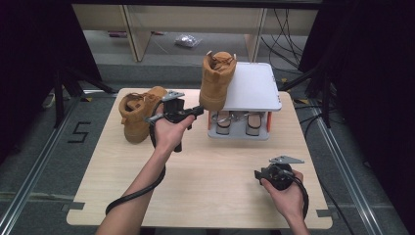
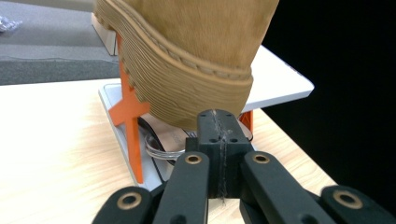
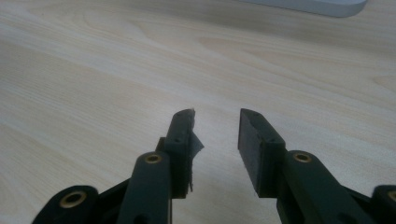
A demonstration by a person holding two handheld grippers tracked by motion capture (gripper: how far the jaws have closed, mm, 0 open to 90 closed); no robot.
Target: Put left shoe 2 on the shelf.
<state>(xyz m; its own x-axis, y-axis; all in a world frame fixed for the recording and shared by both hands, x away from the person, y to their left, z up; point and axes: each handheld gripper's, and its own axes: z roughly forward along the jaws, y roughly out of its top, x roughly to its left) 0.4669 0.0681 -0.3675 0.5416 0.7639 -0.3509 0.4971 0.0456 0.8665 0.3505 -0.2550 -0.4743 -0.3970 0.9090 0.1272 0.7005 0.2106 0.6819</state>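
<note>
Two hands low over table, left tool [image 2: 219, 135] closed beside boot [image 1: 217, 81], right tool [image 3: 215, 140] parted.

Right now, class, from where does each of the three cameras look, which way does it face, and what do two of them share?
High view: above the person's side, facing forward and down on the table; both forearms, left gripper and right gripper show.
Left gripper view: rides the left gripper, jaws shut with nothing between them, facing the boot tilted against the white rack.
Right gripper view: rides the right gripper, jaws apart, facing bare tabletop.
Shared: high and left gripper views both show the boot and rack.
</note>
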